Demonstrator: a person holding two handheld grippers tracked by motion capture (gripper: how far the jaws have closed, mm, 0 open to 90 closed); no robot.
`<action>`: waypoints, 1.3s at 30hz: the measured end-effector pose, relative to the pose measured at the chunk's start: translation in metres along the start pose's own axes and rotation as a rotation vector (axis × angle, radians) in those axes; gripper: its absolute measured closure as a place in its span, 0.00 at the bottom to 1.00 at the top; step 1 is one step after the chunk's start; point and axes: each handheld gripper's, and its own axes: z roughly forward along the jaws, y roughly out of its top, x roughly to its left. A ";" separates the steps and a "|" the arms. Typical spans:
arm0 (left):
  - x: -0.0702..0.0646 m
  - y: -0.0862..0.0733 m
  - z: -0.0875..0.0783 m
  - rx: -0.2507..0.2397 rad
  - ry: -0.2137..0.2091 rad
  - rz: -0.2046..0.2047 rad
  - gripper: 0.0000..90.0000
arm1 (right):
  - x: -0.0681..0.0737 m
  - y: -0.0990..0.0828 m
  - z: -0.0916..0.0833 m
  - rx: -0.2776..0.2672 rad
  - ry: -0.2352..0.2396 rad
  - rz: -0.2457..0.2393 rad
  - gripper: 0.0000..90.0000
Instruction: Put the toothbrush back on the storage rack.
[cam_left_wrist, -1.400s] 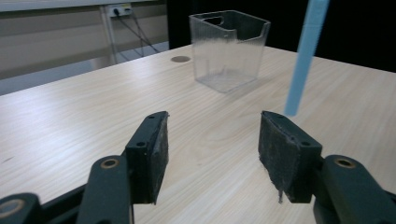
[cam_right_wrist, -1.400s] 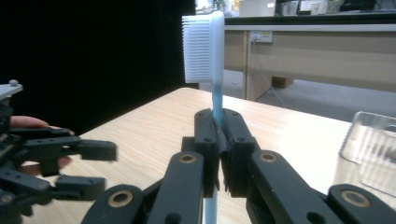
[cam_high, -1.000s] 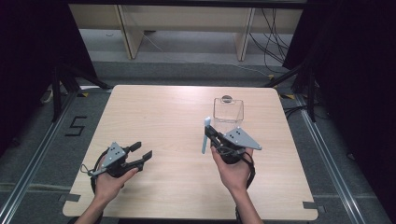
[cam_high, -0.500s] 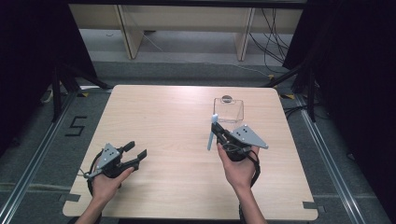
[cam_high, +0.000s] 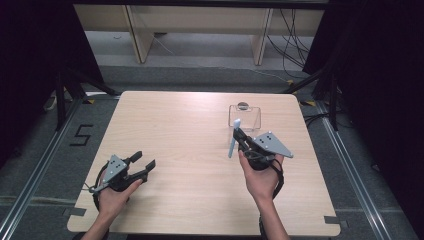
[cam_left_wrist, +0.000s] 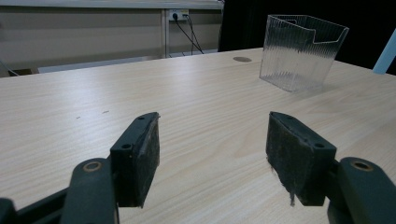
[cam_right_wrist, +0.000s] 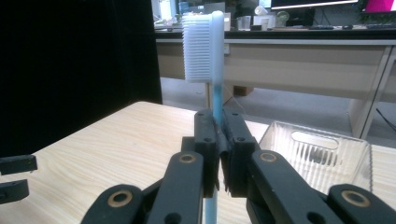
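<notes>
high view: pale wood worktop (cam_high: 190, 130), a person's forearms coming in from the near edge. left tongs (cam_high: 143, 161) low over the near-left part of the worktop, jaws spread wide, nothing between them. right tongs (cam_high: 236, 134) at right of centre, clamped on a light blue toothbrush (cam_high: 233, 138) that stands roughly upright, slightly tilted, head up. clear plastic box (cam_high: 245, 116) sits just beyond the right tongs, toward the far edge; a small dark round hole (cam_high: 243, 105) in the worktop just behind it. floor beside the worktop carries a "5" mark (cam_high: 81, 135) at left.

left gripper view: both black pads of the left tongs (cam_left_wrist: 212, 144) well apart, bare wood grain between them. clear plastic box (cam_left_wrist: 301, 51) ahead at upper right, ribbed walls, open top, standing on the worktop (cam_left_wrist: 140, 88); the hole (cam_left_wrist: 242, 59) to its left. a pale blue sliver at the right edge, too little to identify.

right gripper view: right tongs (cam_right_wrist: 218, 140) closed tight on the toothbrush (cam_right_wrist: 215, 93) handle; white bristles face left, head rising well above the jaws, handle running down below them. clear plastic box (cam_right_wrist: 317, 158) lower right, behind the jaws, on the worktop (cam_right_wrist: 116, 140). the left tongs' two black jaw tips (cam_right_wrist: 16, 177) at the left edge, apart.
</notes>
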 end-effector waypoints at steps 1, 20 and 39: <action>0.000 0.000 0.000 0.000 0.001 0.001 0.39 | 0.000 0.000 -0.001 0.005 -0.006 0.005 0.96; 0.002 -0.004 0.000 -0.015 0.024 0.006 0.39 | -0.012 0.010 -0.004 -0.019 -0.049 -0.013 0.96; 0.002 -0.006 0.001 -0.027 0.028 0.019 0.39 | -0.030 0.030 -0.004 -0.050 -0.108 -0.042 0.96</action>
